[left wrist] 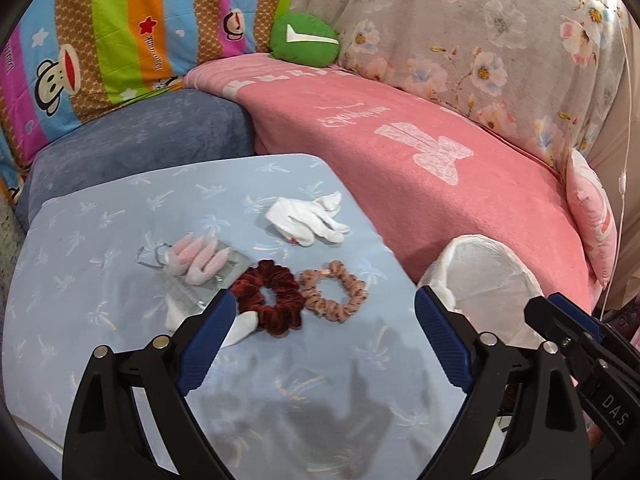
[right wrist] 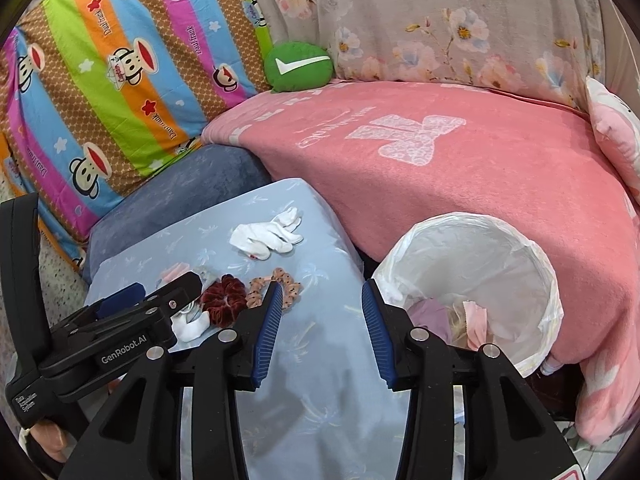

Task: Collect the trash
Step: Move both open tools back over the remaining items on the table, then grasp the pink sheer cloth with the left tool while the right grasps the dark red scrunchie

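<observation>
Both jaws stand apart with nothing between them: the left hand-held gripper (left wrist: 324, 312) wide, the right hand-held gripper (right wrist: 320, 312) narrower. On the blue-covered table (left wrist: 120, 360), a dark red scrunchie (left wrist: 272, 300) lies at the left gripper's 11 o'clock, a tan scrunchie (left wrist: 336, 292) touching it, and a white glove (left wrist: 304, 216) beyond at 12. The lined bin (right wrist: 480, 272) sits at 2 o'clock. Likely risk: closing on one scrunchie drags its neighbour, or pinches the tablecloth.

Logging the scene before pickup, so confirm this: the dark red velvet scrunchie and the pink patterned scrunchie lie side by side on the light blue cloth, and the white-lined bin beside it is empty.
Not quite. The white-lined bin is not empty: the right wrist view shows pinkish and lilac scraps inside. The dark red velvet scrunchie and pink patterned scrunchie do lie side by side on the light blue cloth.
</observation>
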